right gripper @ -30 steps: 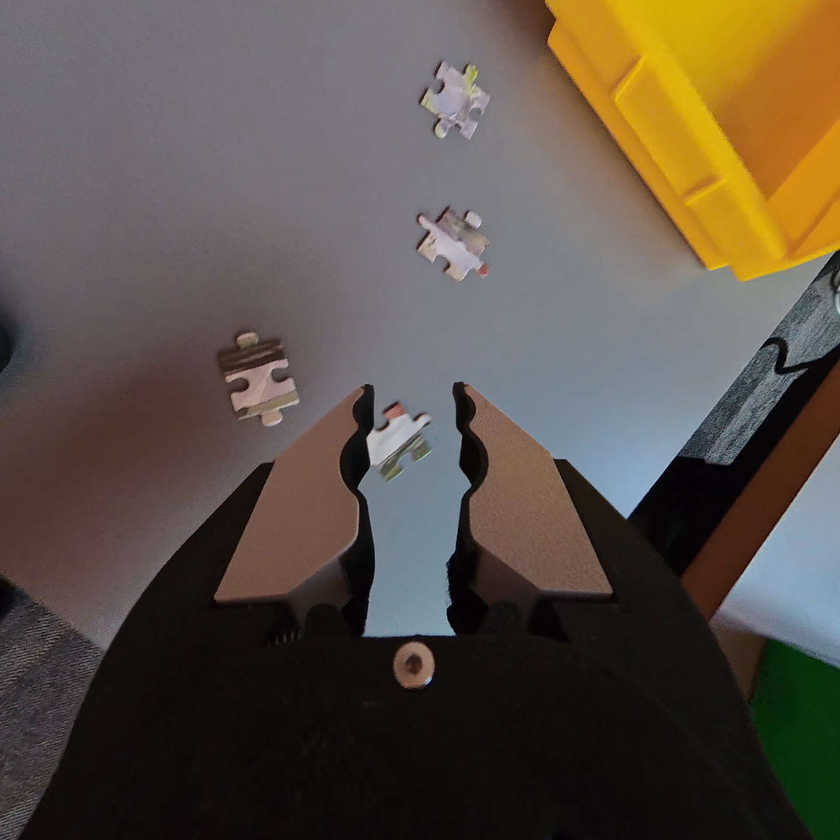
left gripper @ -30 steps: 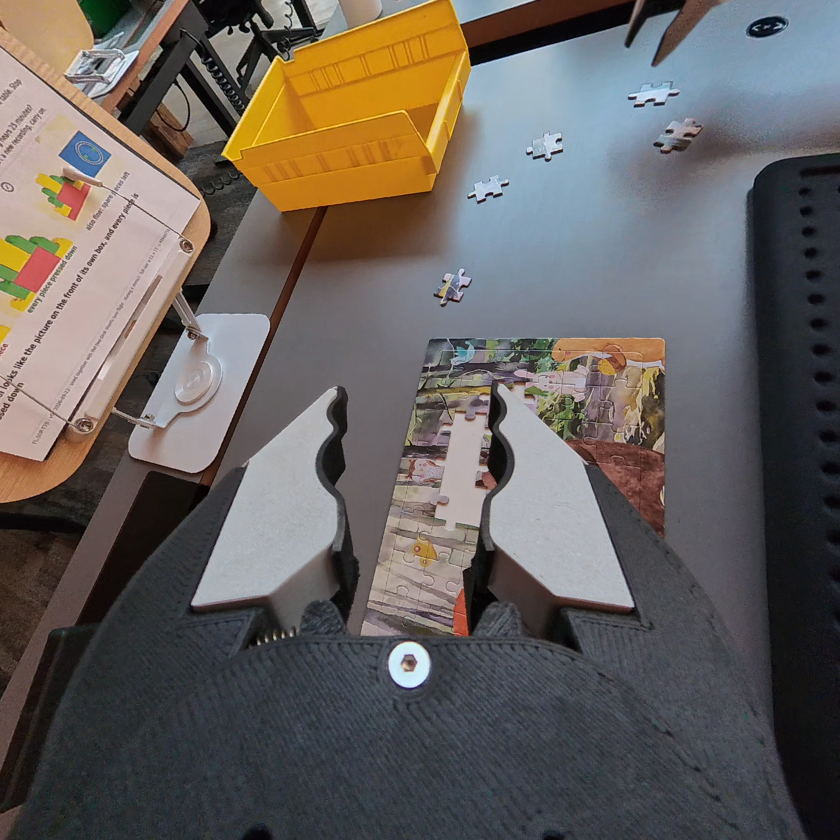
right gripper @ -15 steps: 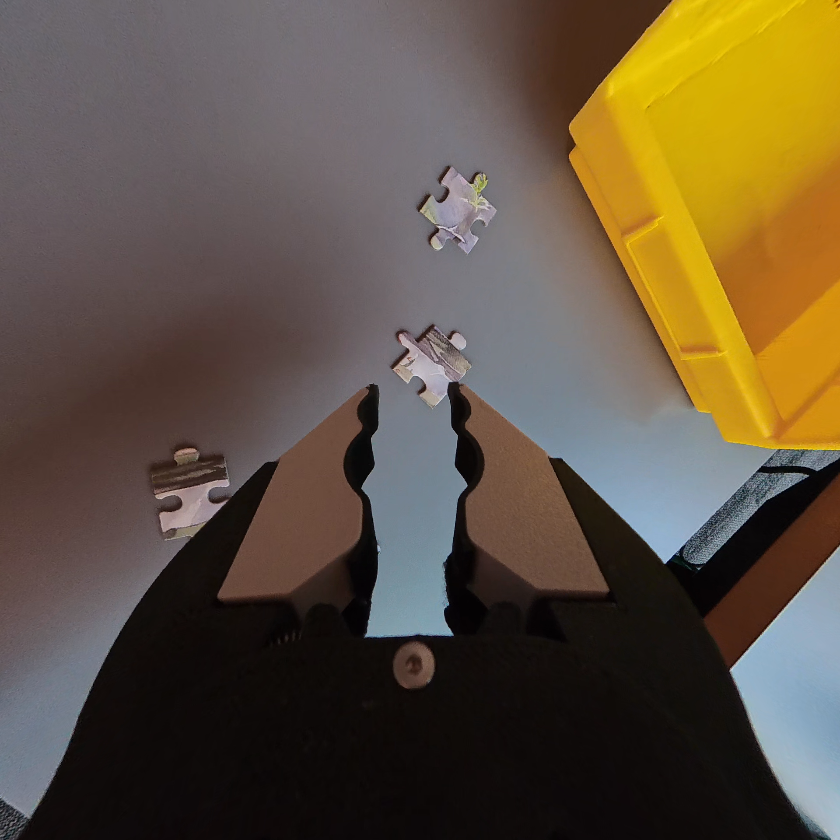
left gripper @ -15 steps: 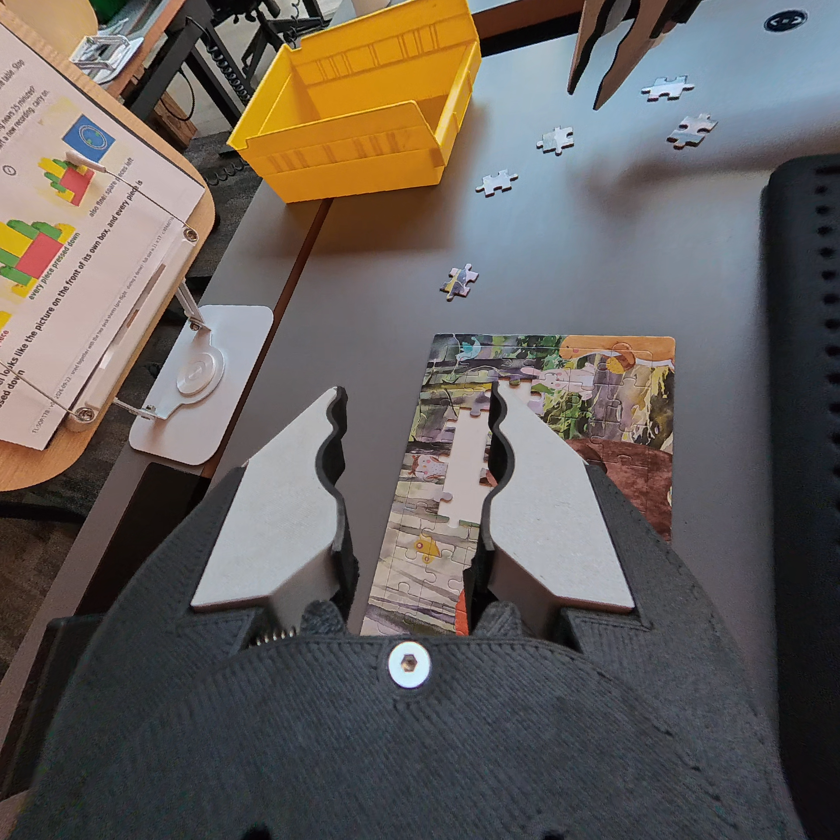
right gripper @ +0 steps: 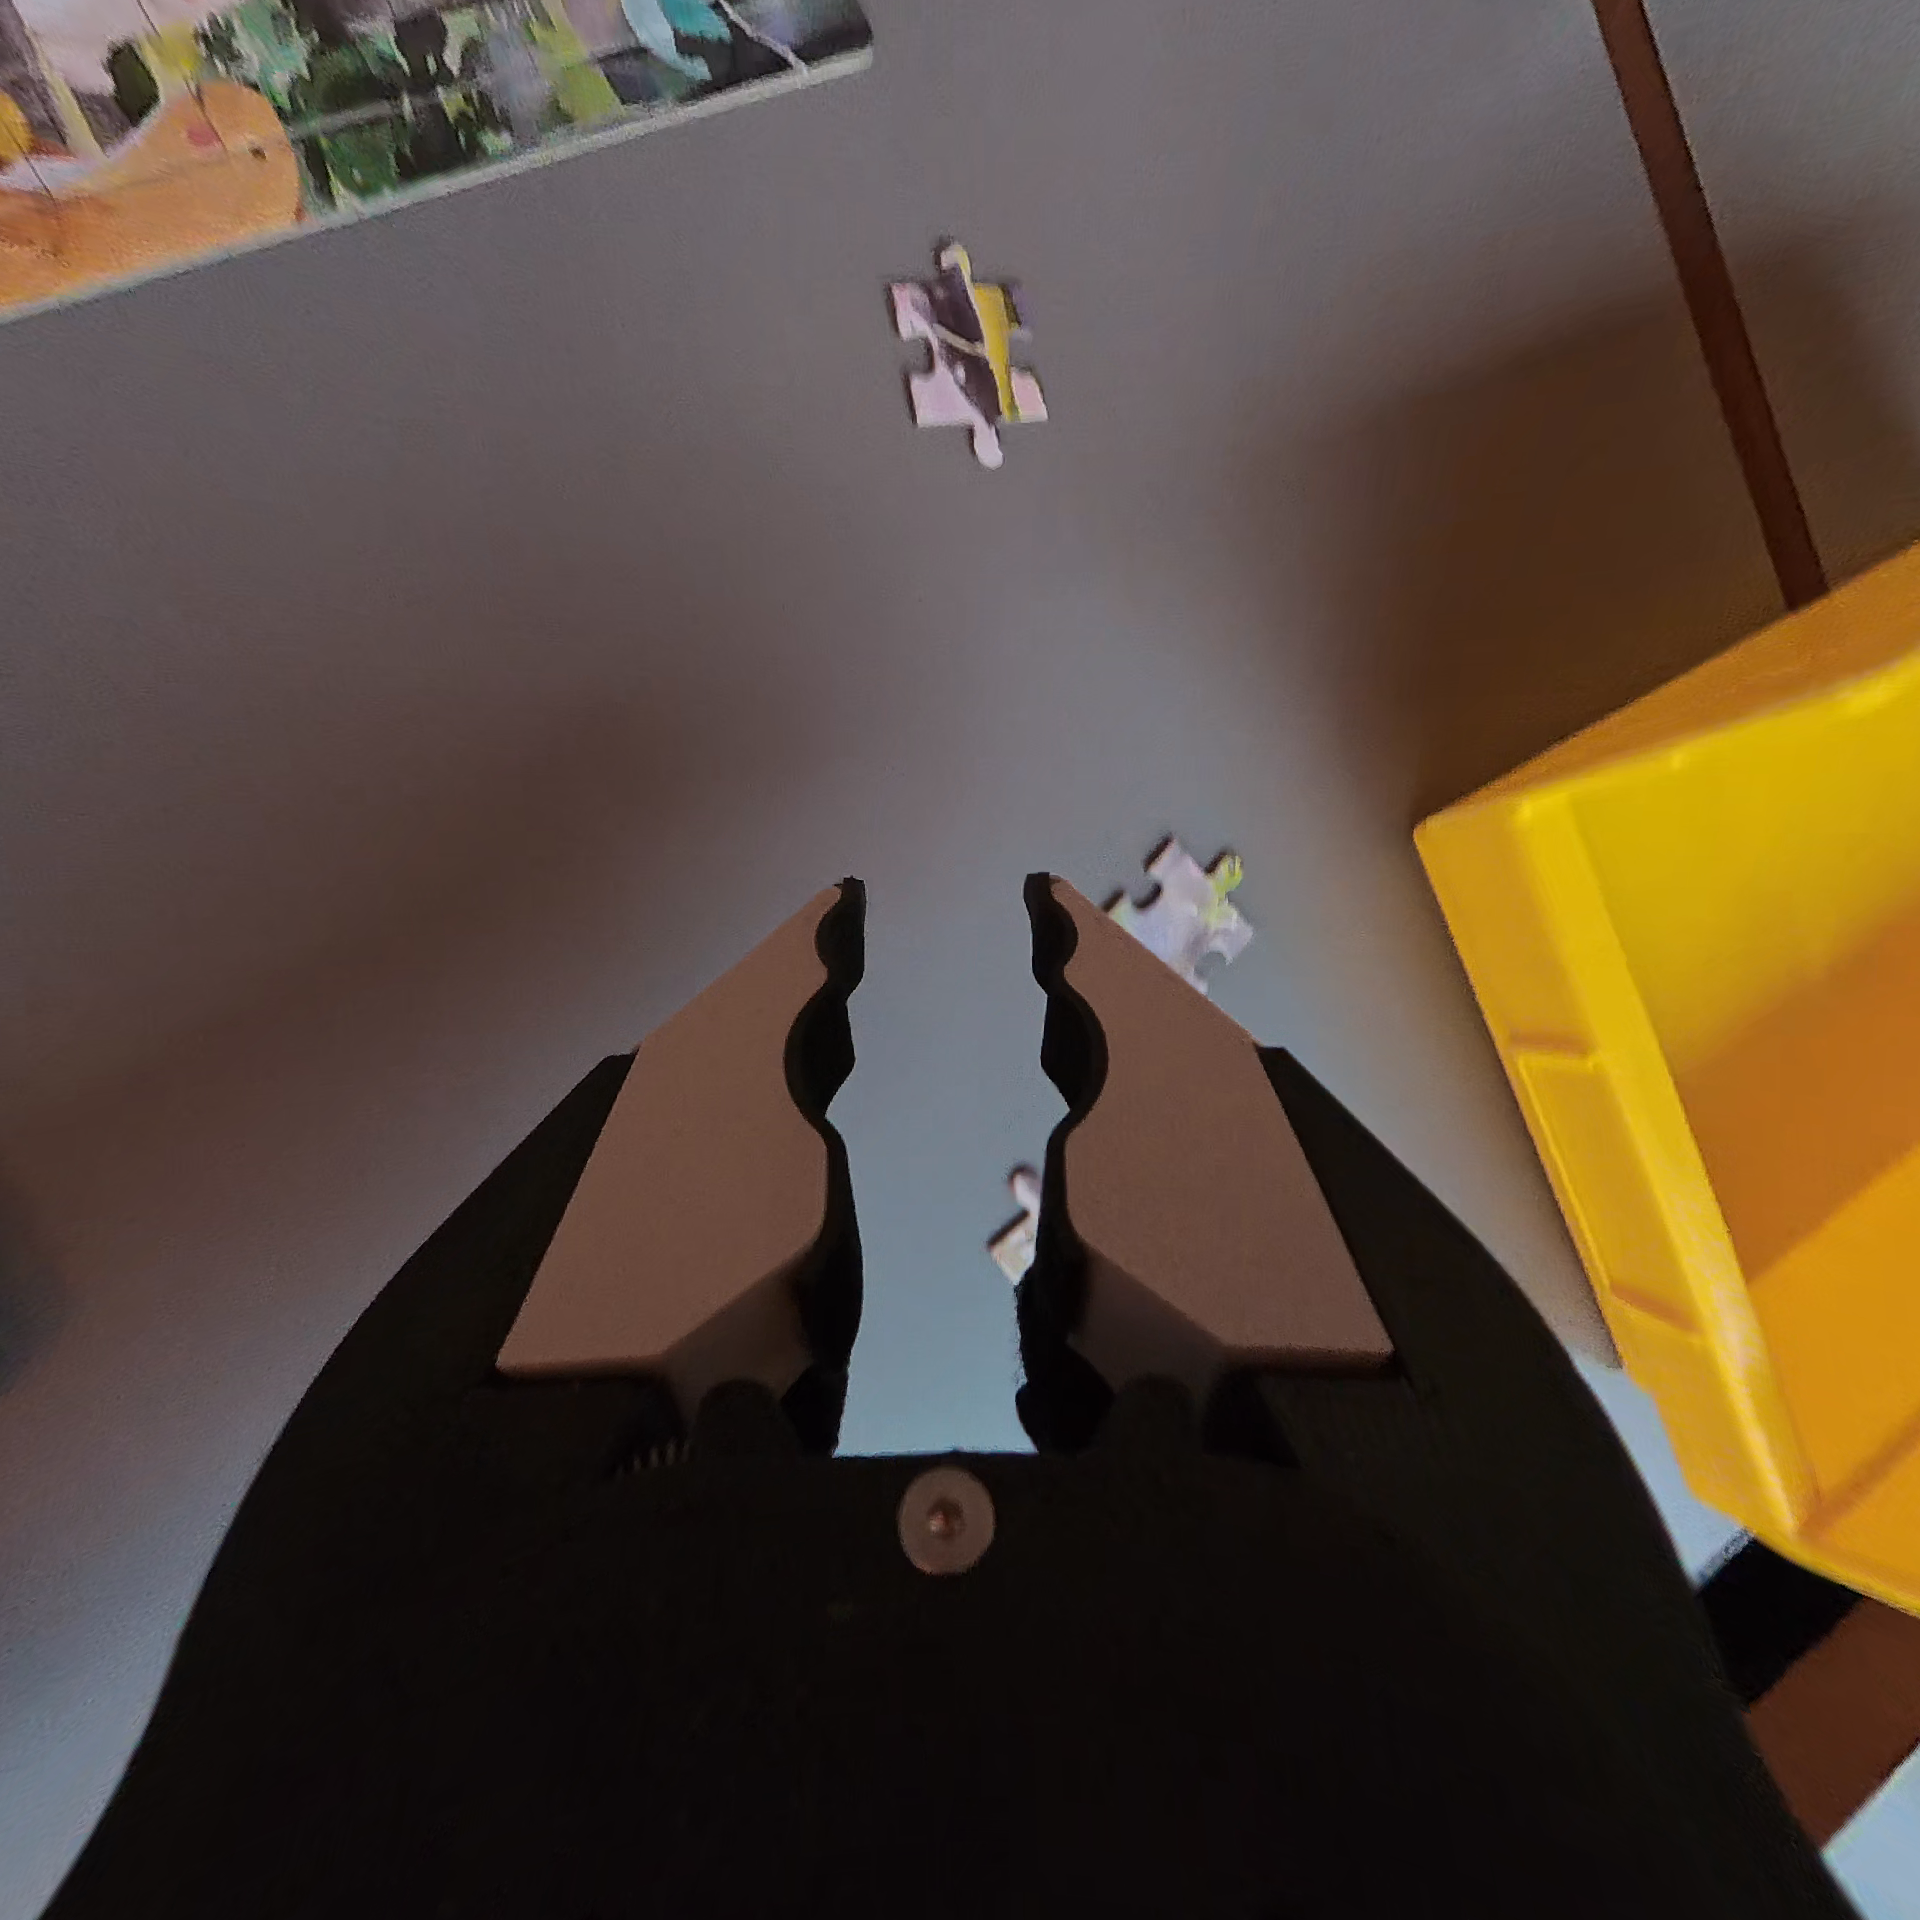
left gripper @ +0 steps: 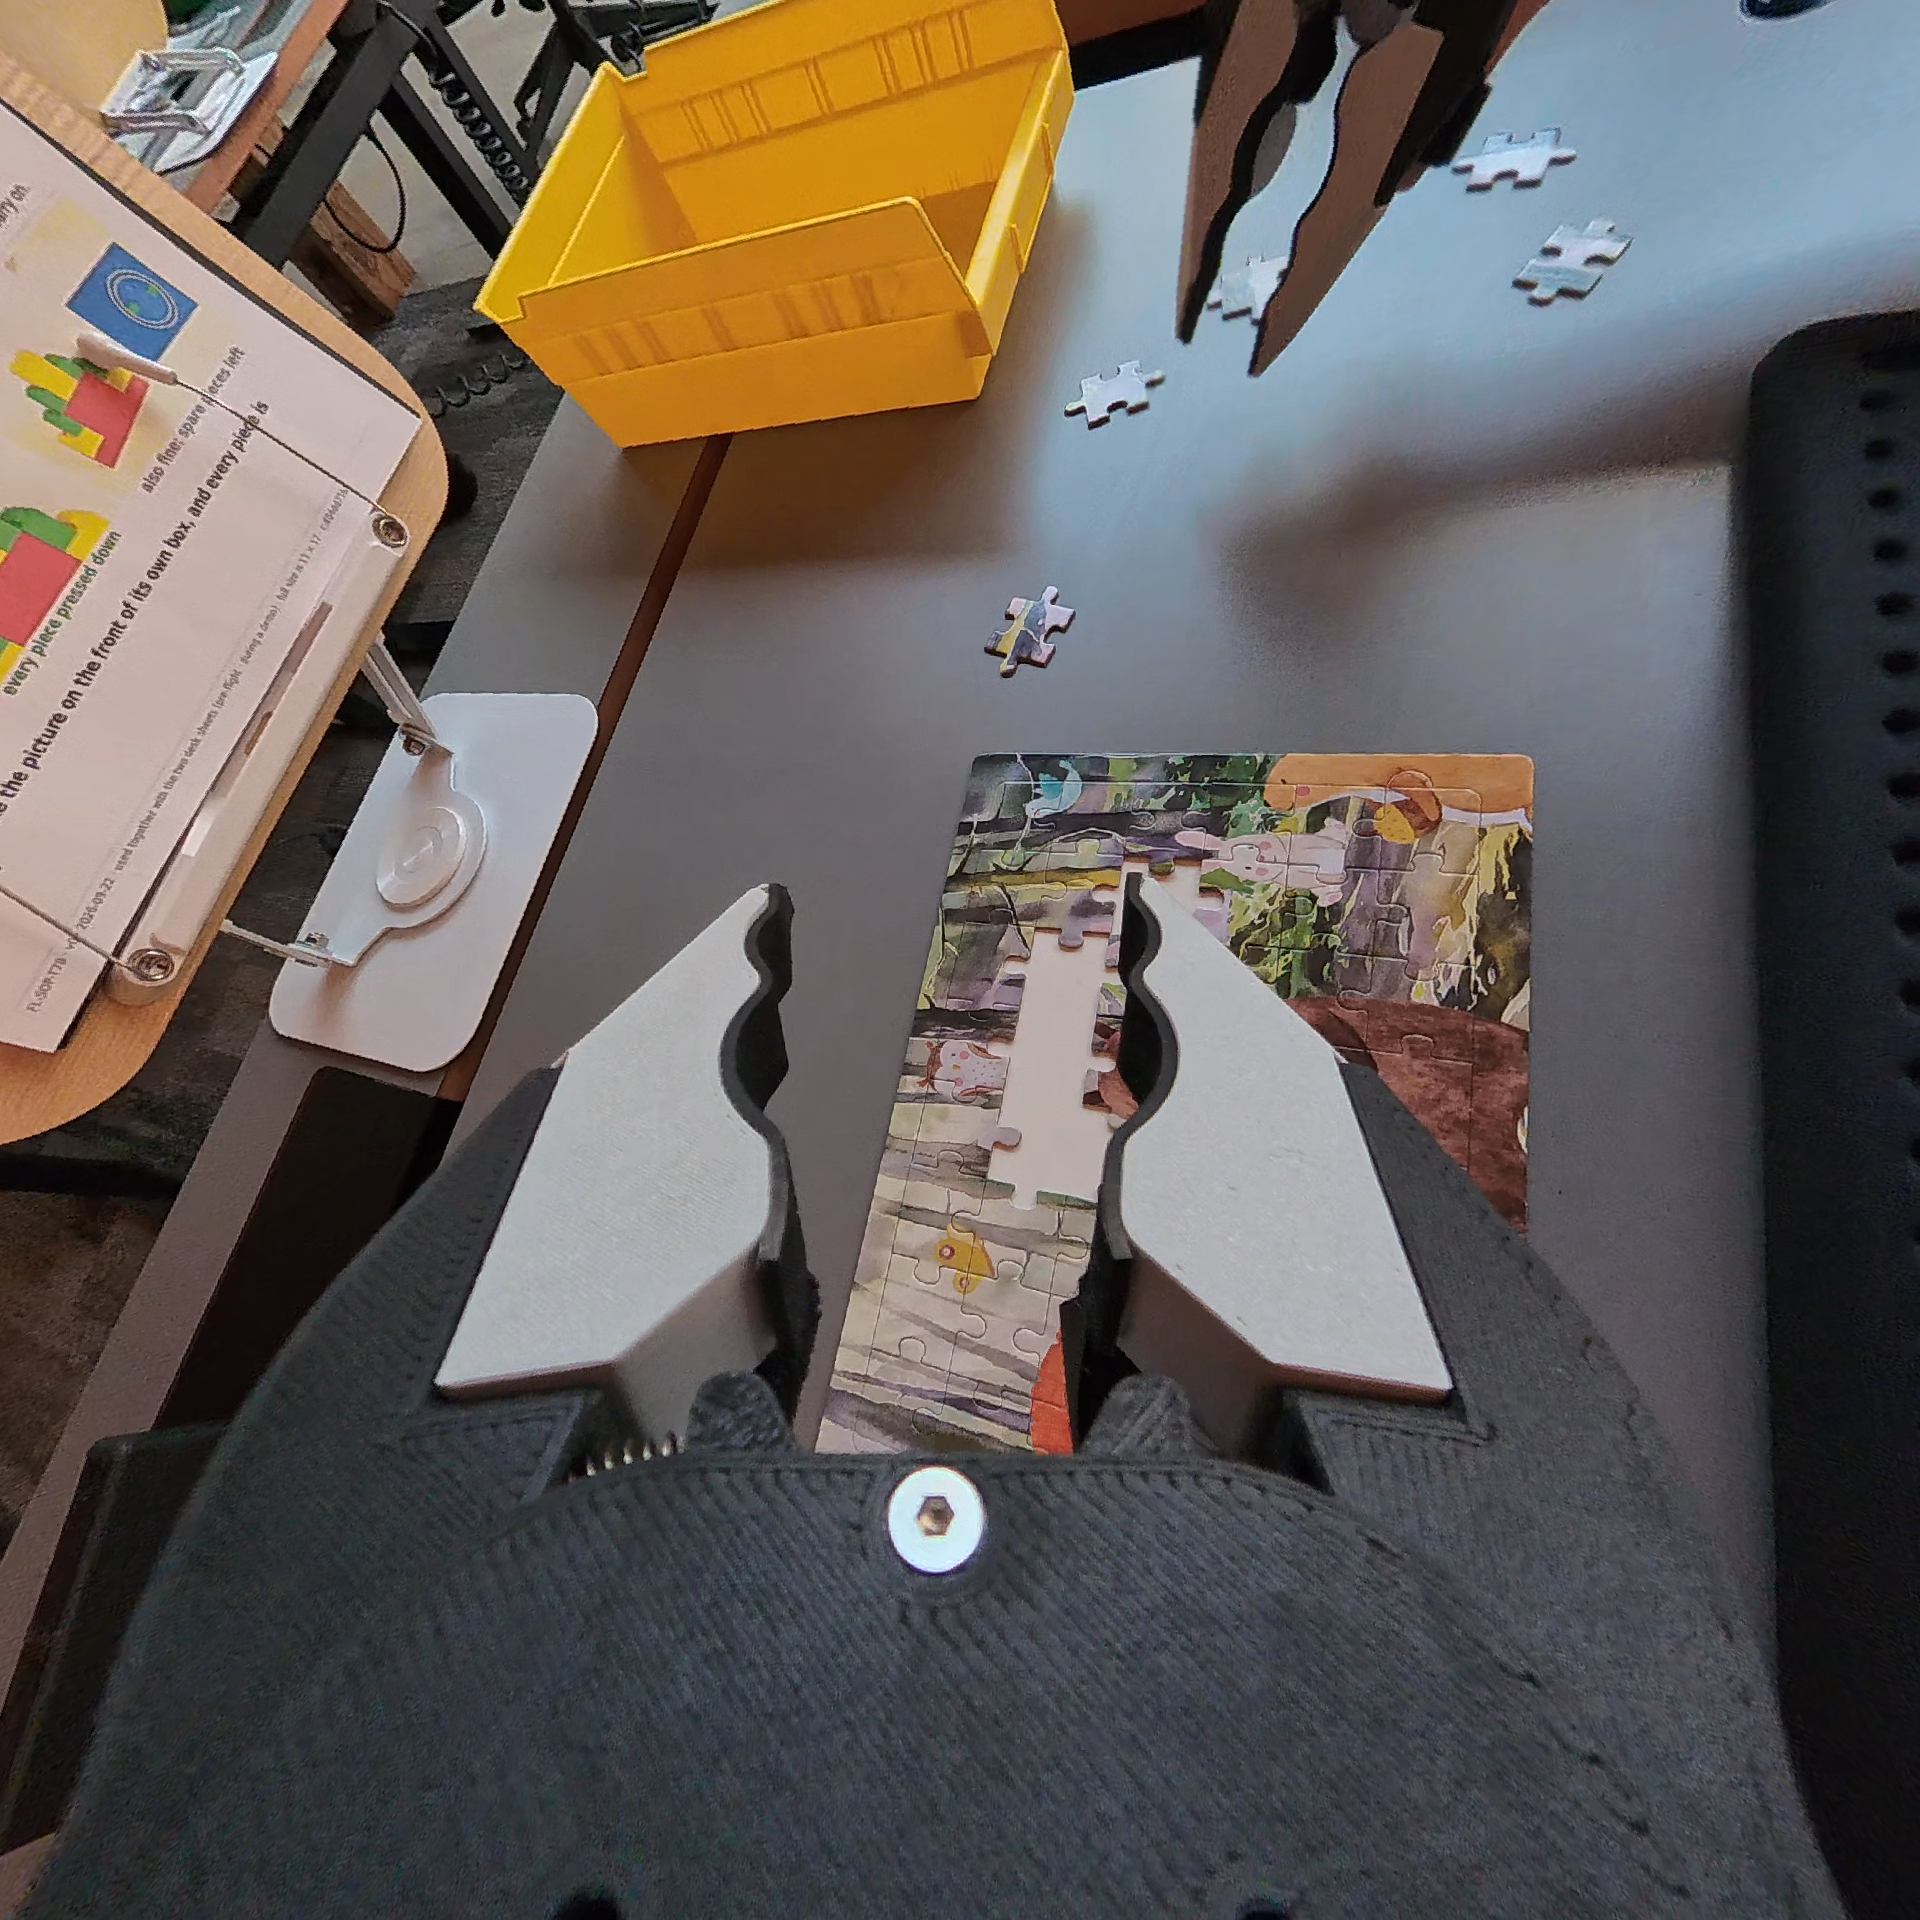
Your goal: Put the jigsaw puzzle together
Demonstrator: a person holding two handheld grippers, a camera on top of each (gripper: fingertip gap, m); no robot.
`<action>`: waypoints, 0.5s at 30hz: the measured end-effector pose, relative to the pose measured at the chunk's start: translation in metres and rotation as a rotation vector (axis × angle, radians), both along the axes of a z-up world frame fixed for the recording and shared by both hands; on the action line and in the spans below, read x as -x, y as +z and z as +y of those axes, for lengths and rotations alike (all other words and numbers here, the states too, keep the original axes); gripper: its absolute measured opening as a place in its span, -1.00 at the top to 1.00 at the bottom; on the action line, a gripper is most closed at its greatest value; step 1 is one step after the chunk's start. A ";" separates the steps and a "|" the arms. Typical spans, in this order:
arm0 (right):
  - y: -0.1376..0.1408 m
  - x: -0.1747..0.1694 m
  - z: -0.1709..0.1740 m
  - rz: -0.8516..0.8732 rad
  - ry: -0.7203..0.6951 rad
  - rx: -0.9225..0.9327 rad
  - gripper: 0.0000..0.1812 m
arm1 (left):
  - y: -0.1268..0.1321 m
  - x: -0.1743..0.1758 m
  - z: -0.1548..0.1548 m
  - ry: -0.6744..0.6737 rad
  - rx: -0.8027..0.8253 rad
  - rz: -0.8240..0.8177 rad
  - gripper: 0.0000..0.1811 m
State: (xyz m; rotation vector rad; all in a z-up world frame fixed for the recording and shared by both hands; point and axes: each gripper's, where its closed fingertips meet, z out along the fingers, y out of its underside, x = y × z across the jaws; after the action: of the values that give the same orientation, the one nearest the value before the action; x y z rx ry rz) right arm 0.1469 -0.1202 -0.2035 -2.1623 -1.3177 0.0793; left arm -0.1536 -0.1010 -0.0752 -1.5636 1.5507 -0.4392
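Puzzle [left gripper: 1382, 925] lies on the desk [left gripper: 1351, 582] under the left hand-held gripper [left gripper: 951, 904], released and empty. Beyond the puzzle, the right hand-held gripper [right gripper: 943, 888] hangs released above loose pieces [left gripper: 1112, 393].

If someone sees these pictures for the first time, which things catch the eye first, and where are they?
The yellow bin stands out most, at the table's far left edge. Next comes the colourful puzzle, flat under the open left gripper, with a white gap in its middle. Loose pieces lie beyond it, and the open right gripper hangs over them.
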 end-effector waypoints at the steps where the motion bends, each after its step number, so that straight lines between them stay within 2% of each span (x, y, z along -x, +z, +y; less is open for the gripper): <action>1: 0.000 0.010 0.006 0.002 0.019 -0.001 0.66 | 0.000 0.000 0.000 0.000 0.000 -0.001 0.31; 9: -0.013 0.079 0.041 -0.011 0.167 0.028 0.64 | 0.009 0.008 0.001 0.010 -0.008 -0.026 0.31; 12: -0.021 0.090 0.060 -0.038 0.184 0.050 0.51 | 0.011 0.010 0.001 0.012 -0.010 -0.037 0.31; 15: -0.028 0.093 0.074 -0.089 0.200 0.142 0.50 | 0.011 0.011 0.002 0.014 -0.009 -0.035 0.31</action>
State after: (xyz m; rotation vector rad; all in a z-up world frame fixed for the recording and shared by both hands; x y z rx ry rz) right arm 0.0541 -0.0457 -0.2316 -2.1655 -1.6218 0.1620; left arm -0.1646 -0.0993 -0.0641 -1.5509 1.5119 -0.4486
